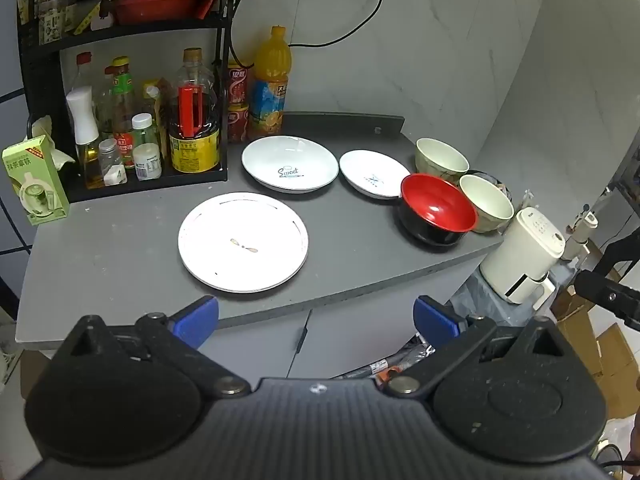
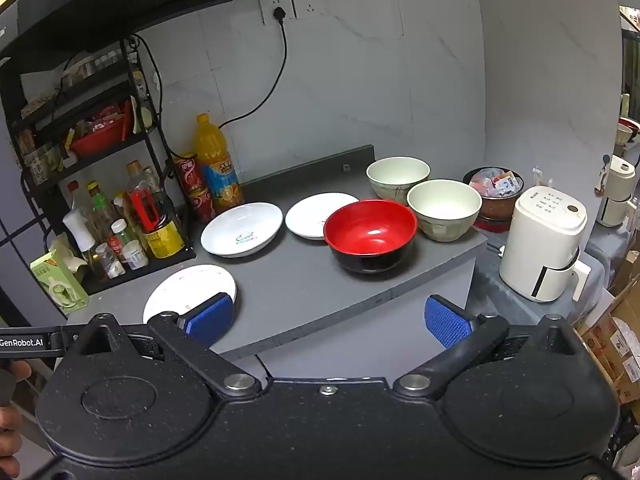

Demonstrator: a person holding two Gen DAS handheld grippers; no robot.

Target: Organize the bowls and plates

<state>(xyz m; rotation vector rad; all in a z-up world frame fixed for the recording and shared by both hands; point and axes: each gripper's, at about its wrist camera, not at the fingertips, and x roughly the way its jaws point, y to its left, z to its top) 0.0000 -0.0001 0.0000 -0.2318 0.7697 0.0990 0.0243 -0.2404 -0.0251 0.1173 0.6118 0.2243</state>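
Observation:
On the grey counter (image 1: 120,248) lie a flat white plate (image 1: 243,242), a deeper white plate marked "Sweet" (image 1: 290,163) and a small white plate (image 1: 374,174). To their right stand a red-and-black bowl (image 1: 436,209) and two cream bowls (image 1: 440,157) (image 1: 486,202). The right wrist view shows the same flat plate (image 2: 180,288), "Sweet" plate (image 2: 242,229), small plate (image 2: 316,210), red bowl (image 2: 370,232) and cream bowls (image 2: 398,176) (image 2: 444,208). My left gripper (image 1: 316,322) hangs open in front of the counter edge. My right gripper (image 2: 330,320) is open too, holding nothing.
A black rack (image 1: 132,80) with bottles and jars fills the counter's left back. An orange juice bottle (image 1: 270,84) and red cans (image 1: 237,108) stand beside it. A green carton (image 1: 34,182) sits at far left. A white appliance (image 2: 544,240) and a snack bowl (image 2: 496,188) are at right.

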